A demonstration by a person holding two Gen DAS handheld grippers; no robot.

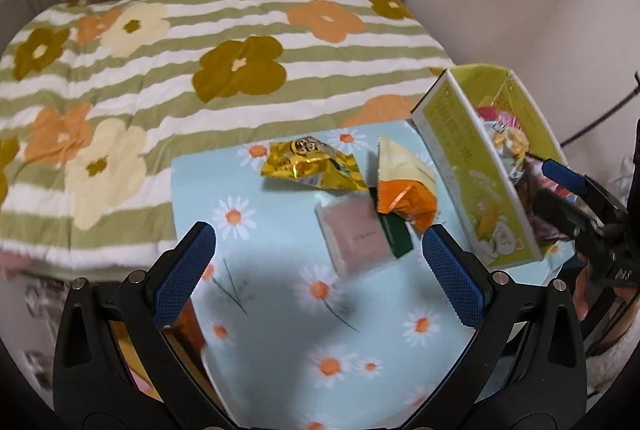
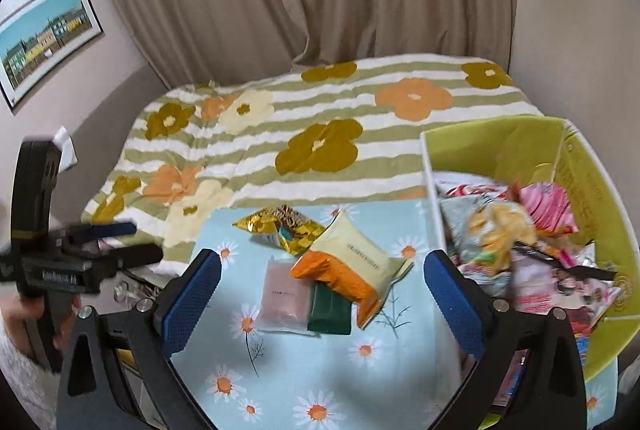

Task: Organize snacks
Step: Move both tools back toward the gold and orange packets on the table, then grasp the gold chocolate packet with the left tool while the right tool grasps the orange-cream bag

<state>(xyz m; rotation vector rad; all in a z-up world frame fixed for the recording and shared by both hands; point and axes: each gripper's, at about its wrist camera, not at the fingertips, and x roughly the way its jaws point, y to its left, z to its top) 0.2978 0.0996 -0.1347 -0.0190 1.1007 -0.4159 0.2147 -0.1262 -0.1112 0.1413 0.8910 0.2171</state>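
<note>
Left tool (image 1: 318, 258): spread, empty, above tabletop (image 1: 280, 330). Loose snacks left of green box (image 2: 520, 150): gold packet (image 2: 280, 226), pink sachet (image 2: 282, 298), dark green bar (image 2: 330, 310), orange packet (image 2: 340, 278), cream pouch (image 2: 360, 250). Right tool (image 2: 322, 290): spread, empty.

Risk: overlapping packets may lift together.

Obscured: box contents jumbled; print blurred.

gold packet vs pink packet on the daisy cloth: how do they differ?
The gold packet is shiny crinkled foil; the pink packet is flat, matte and pale. The gold packet lies at the far edge of the daisy cloth, near the floral blanket; the pink packet lies nearer both grippers. The gold packet sits alone; the pink packet is partly overlapped by a green packet. Both are still outside the green box.
</note>
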